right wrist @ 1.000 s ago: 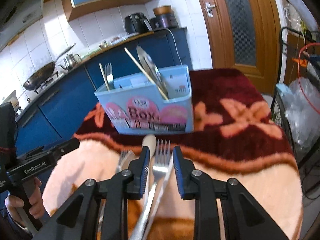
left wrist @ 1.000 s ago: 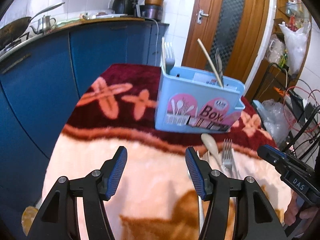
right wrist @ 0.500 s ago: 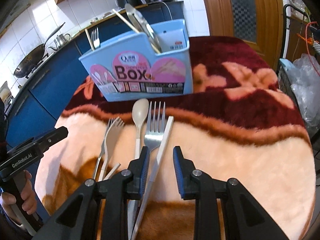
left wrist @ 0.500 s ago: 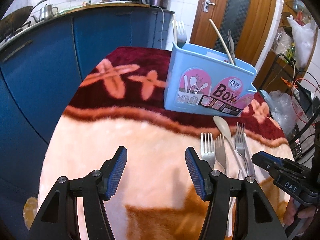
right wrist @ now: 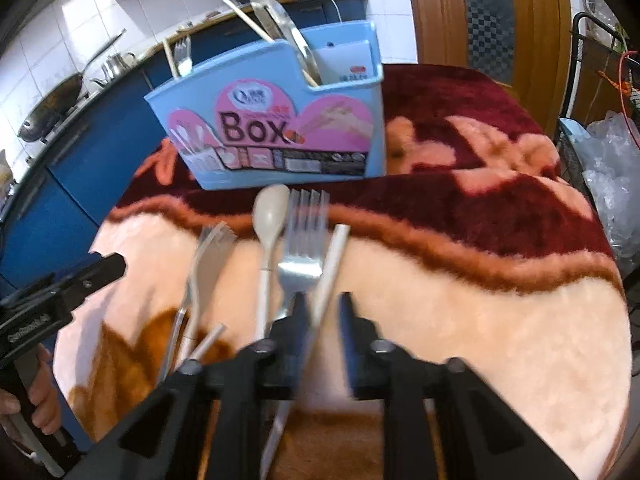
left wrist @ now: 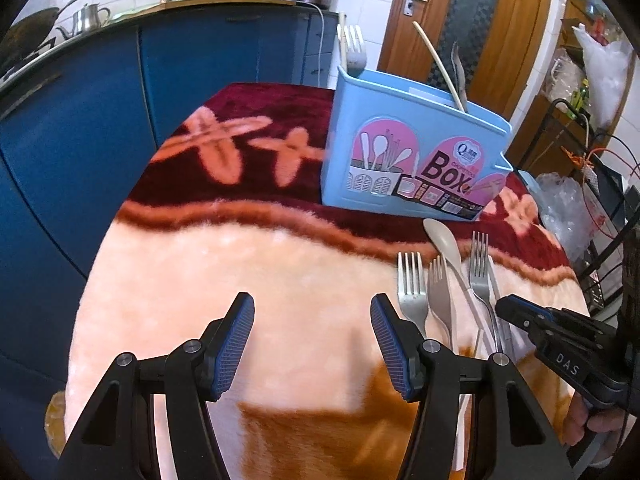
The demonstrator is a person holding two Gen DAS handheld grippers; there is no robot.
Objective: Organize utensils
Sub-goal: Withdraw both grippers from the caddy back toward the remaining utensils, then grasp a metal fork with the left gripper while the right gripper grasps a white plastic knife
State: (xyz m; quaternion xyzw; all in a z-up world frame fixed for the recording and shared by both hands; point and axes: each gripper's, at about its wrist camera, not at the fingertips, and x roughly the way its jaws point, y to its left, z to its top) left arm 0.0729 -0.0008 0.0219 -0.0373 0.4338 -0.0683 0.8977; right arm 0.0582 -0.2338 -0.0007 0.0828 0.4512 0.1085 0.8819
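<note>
Two tools show over a counter (left wrist: pixel 168 304) covered with a pink, orange and maroon plush blanket. Far left in the left wrist view, a wok (left wrist: pixel 28 36) and a metal kettle (left wrist: pixel 90 16) sit on the kitchen worktop above blue cabinets (left wrist: pixel 80 128).

Our left tool (left wrist: pixel 311 308) hovers released, its blue pads wide apart with only blanket between them. On its body in the right wrist view we see white writing, too blurred to read.

Right of it stands the light blue utensil box (left wrist: pixel 412 160), upright on the maroon band. Its pink label reads "Box" in large dark letters and pictures spoons and chopsticks. A fork (left wrist: pixel 354 50) stands in its left end; a pale chopstick (left wrist: pixel 438 64) and a metal utensil (left wrist: pixel 458 68) lean in its right end.

In front of the box, the loose utensils lie side by side: two forks (left wrist: pixel 410 284), a beige spoon (left wrist: pixel 442 240), a third fork (left wrist: pixel 480 264) and a pale stick (right wrist: pixel 334 256).

Our right tool (right wrist: pixel 322 304), marked "DAS", is closing on the pale stick, which runs between its motion-blurred jaws; a gap shows beside the right pad. The third fork's handle passes under its left finger.

Further right we see a wooden door (left wrist: pixel 492 32) and plastic bags (left wrist: pixel 560 208).
</note>
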